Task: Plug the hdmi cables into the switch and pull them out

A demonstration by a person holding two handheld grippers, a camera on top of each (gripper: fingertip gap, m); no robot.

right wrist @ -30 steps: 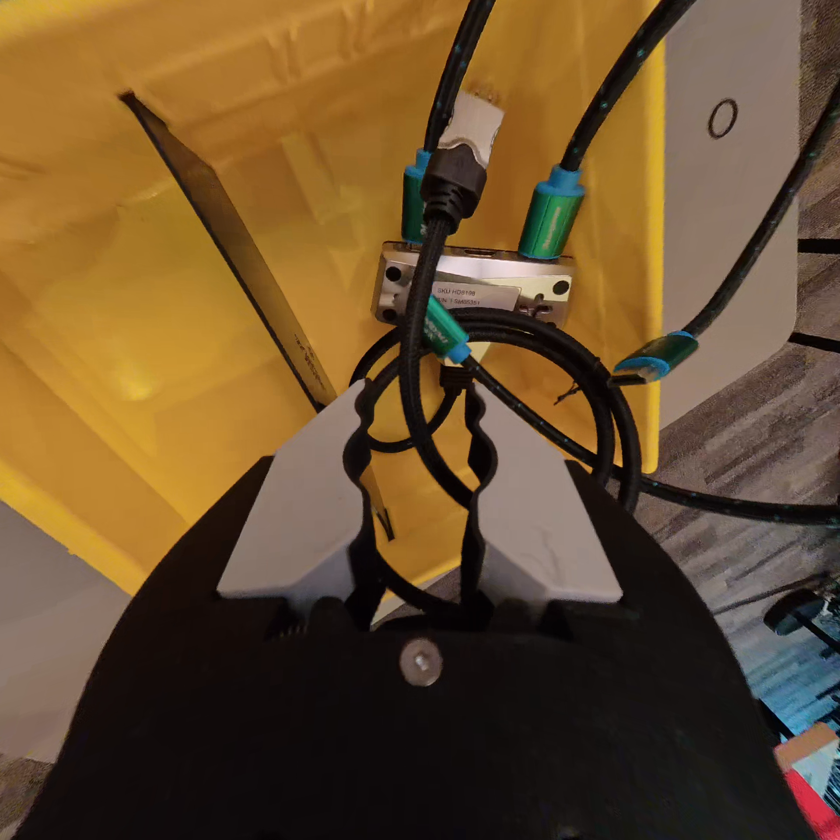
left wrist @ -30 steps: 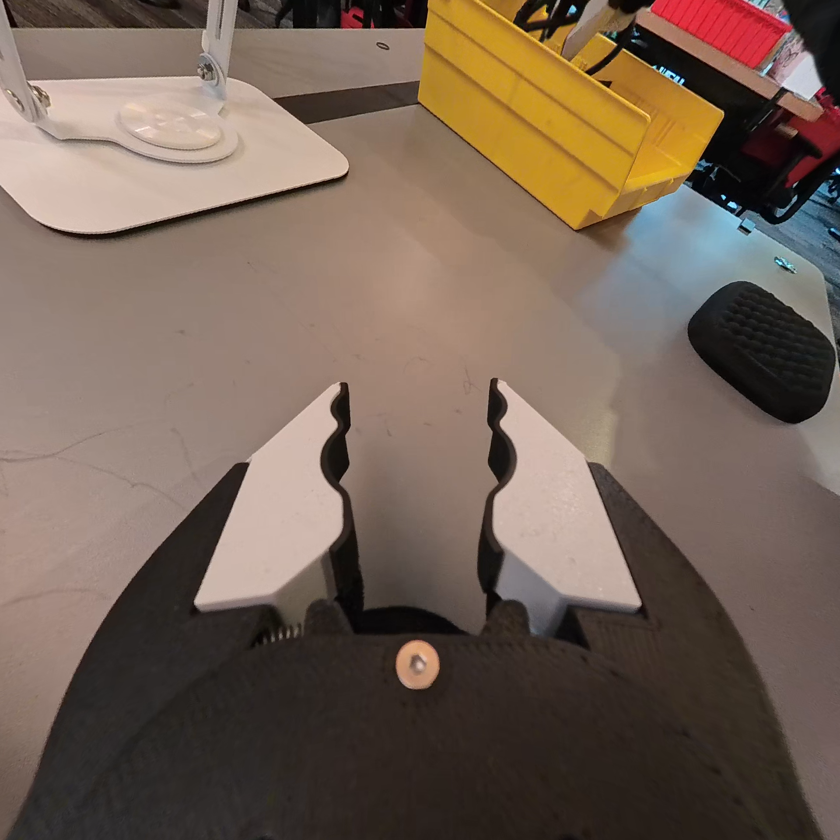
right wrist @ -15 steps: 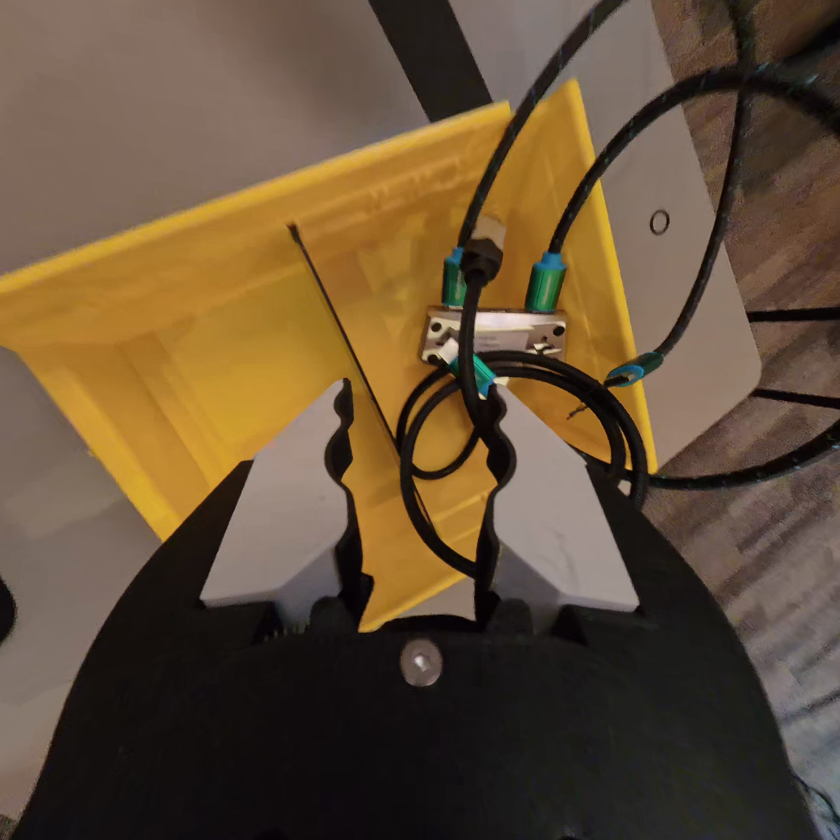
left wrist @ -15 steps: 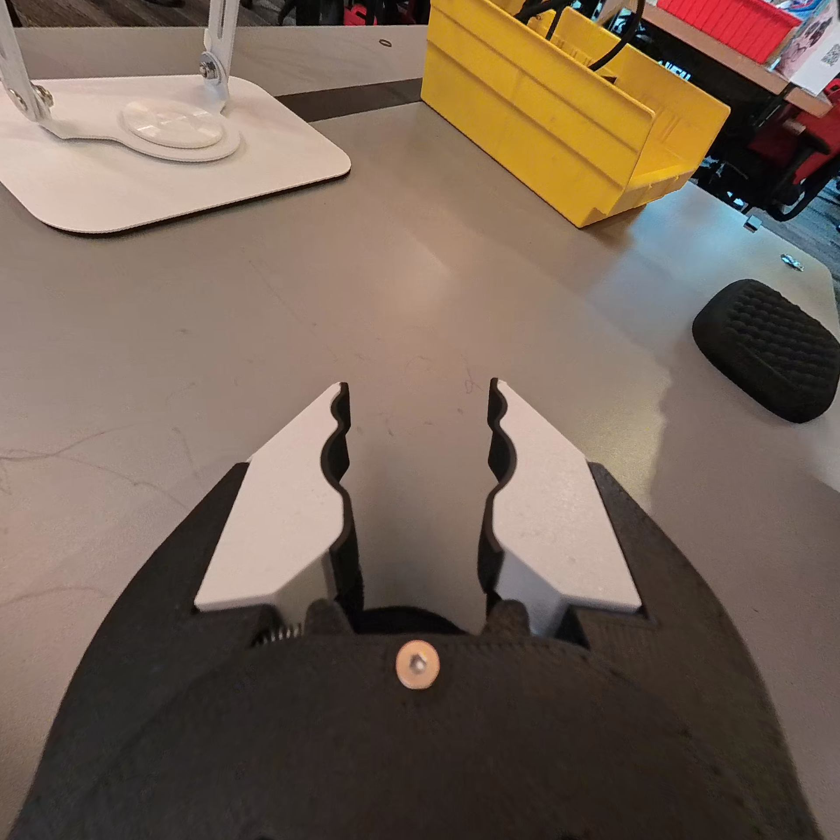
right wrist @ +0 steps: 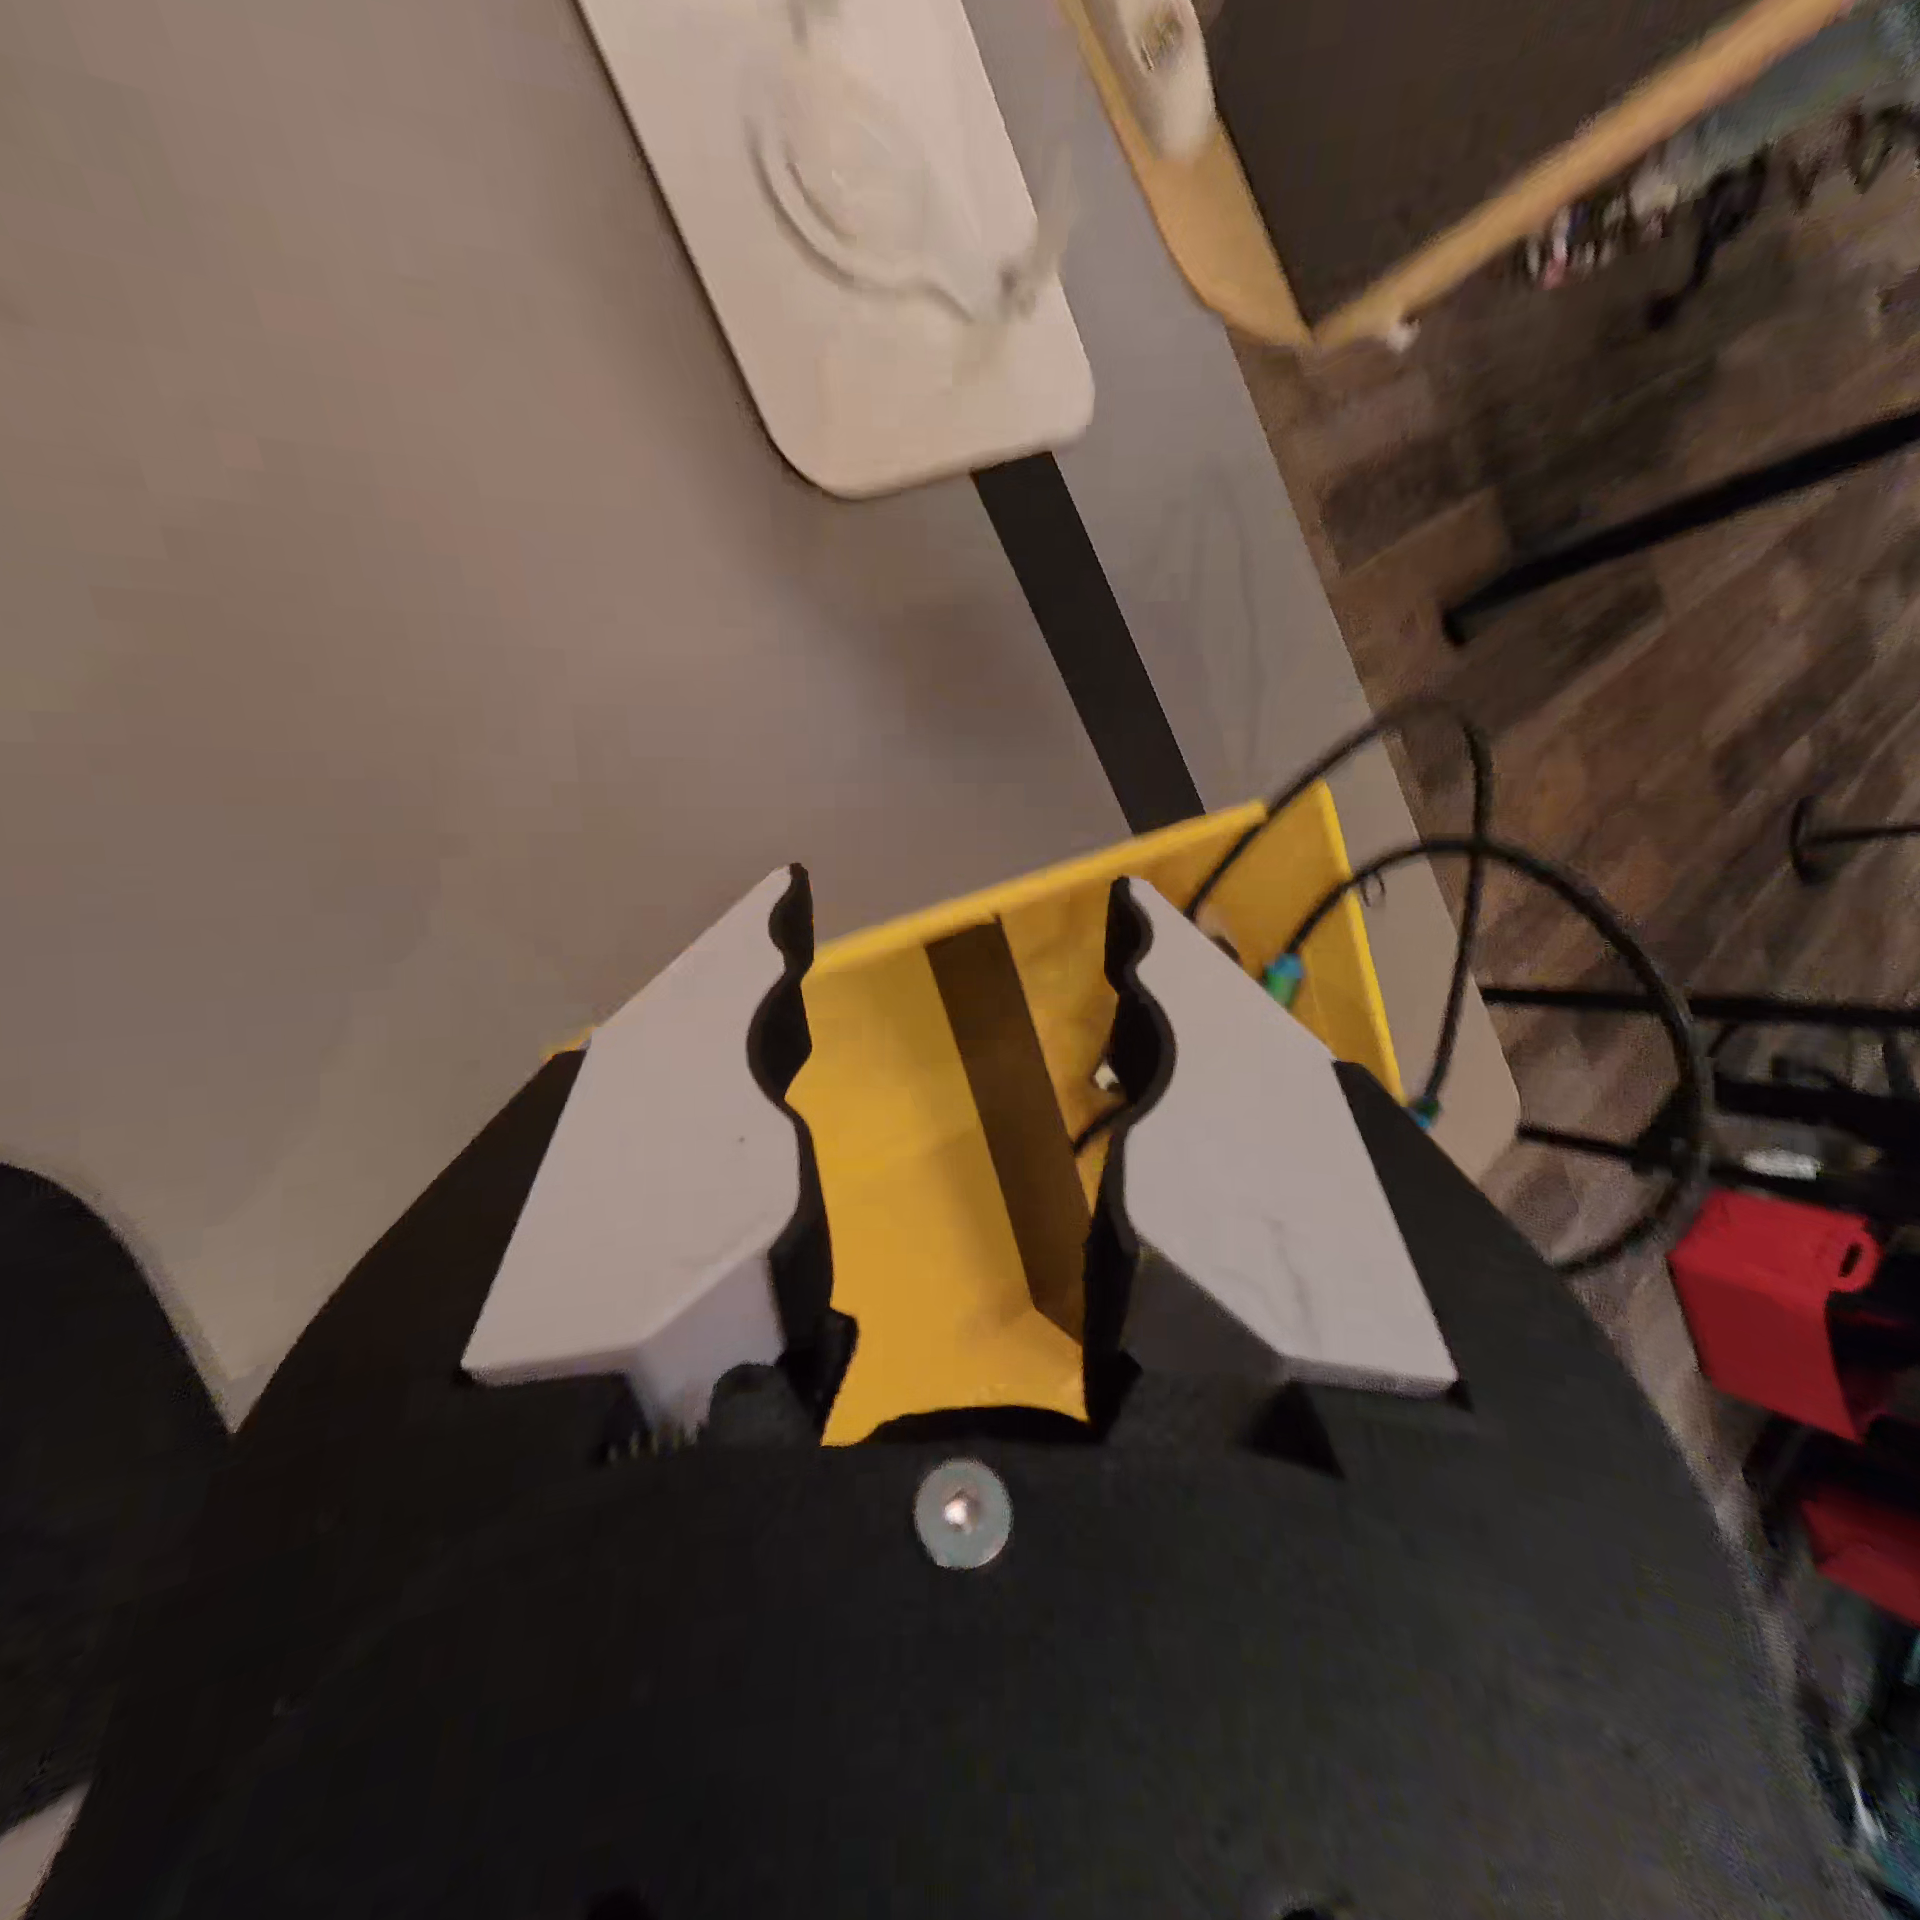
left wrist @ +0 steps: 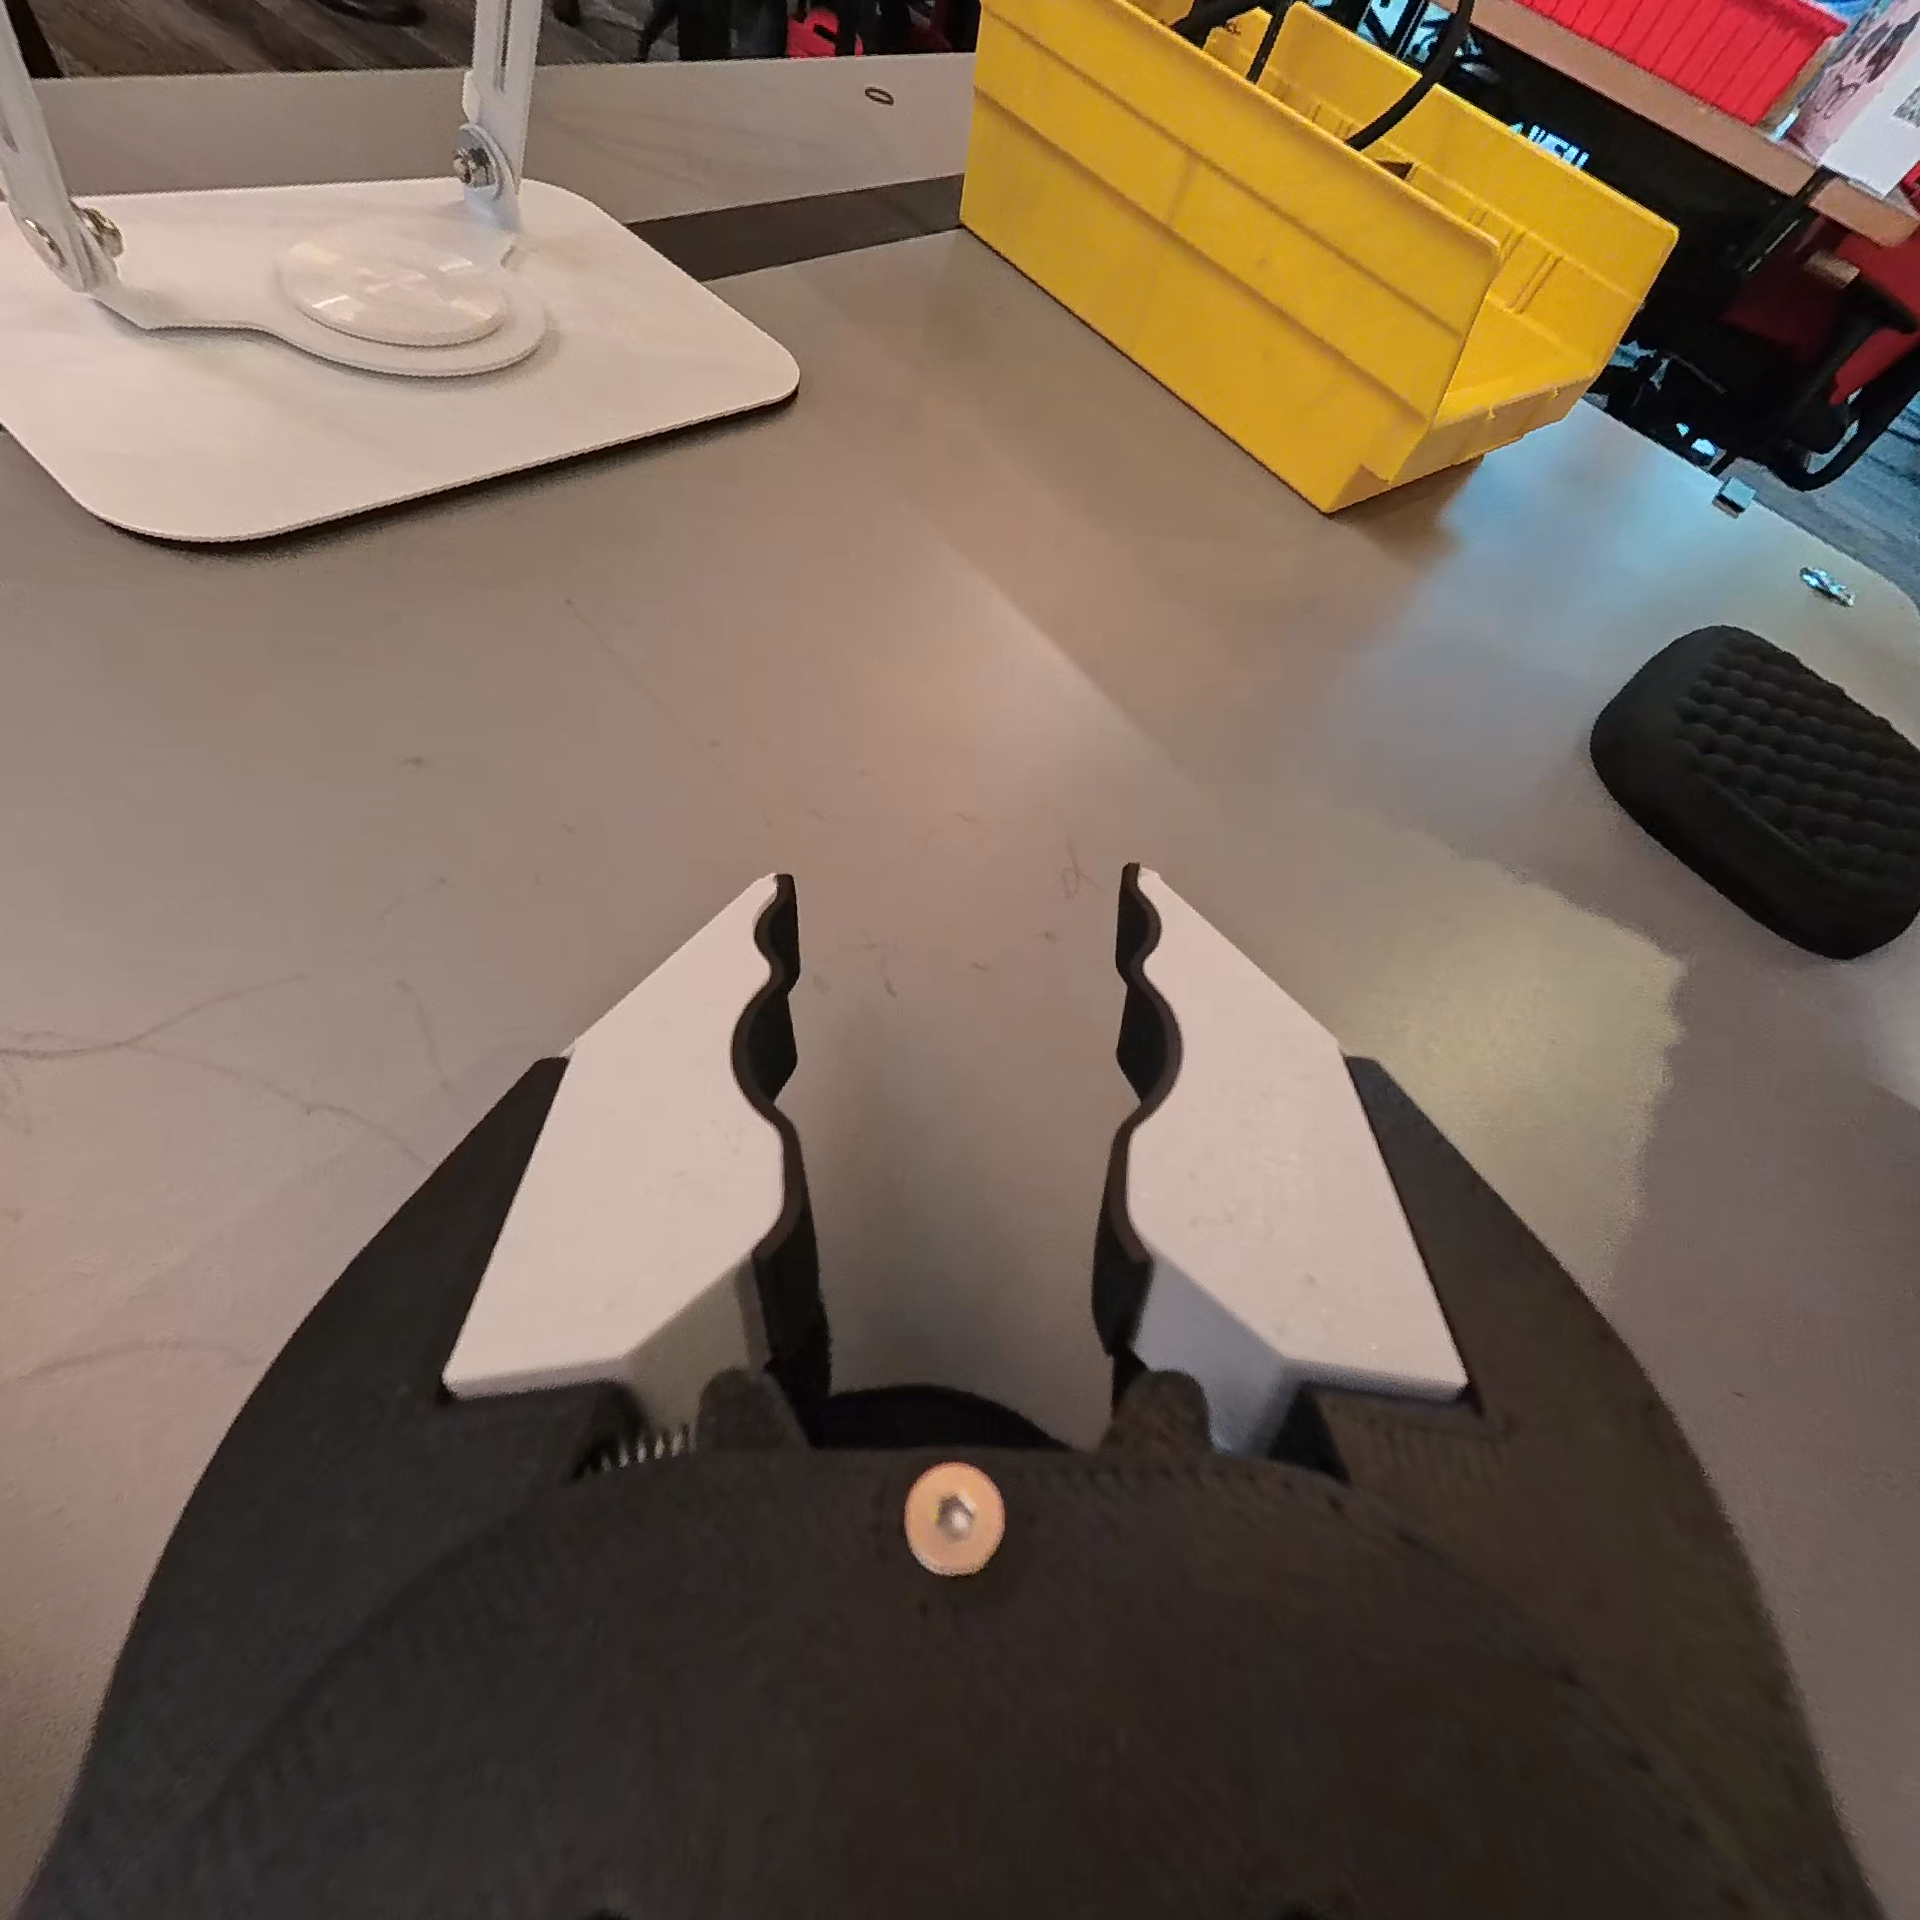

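Observation:
A yellow bin [left wrist: 1247, 270] stands at the far right of the grey table [left wrist: 727, 675]; black cables [left wrist: 1392, 94] rise out of it. My left gripper [left wrist: 956, 883] is open and empty, low over the table. My right gripper [right wrist: 954, 883] is open and empty, high above the yellow bin [right wrist: 935, 1143]. Black braided HDMI cables [right wrist: 1558, 904] with green plugs [right wrist: 1283, 977] trail from the bin over the table edge. The switch is hidden behind my right finger [right wrist: 1247, 1143].
A white stand base [left wrist: 343, 353] sits at the far left, and also shows in the right wrist view [right wrist: 883, 239]. A black textured pad [left wrist: 1766, 790] lies at the right. Red crates [right wrist: 1787, 1309] and chair legs stand on the floor beyond the table edge. About 35 cm separates my left fingertips from my right.
My right gripper has pulled up and away from the bin, letting go of the cable it was around; the bin now looks small. The left gripper has barely moved.

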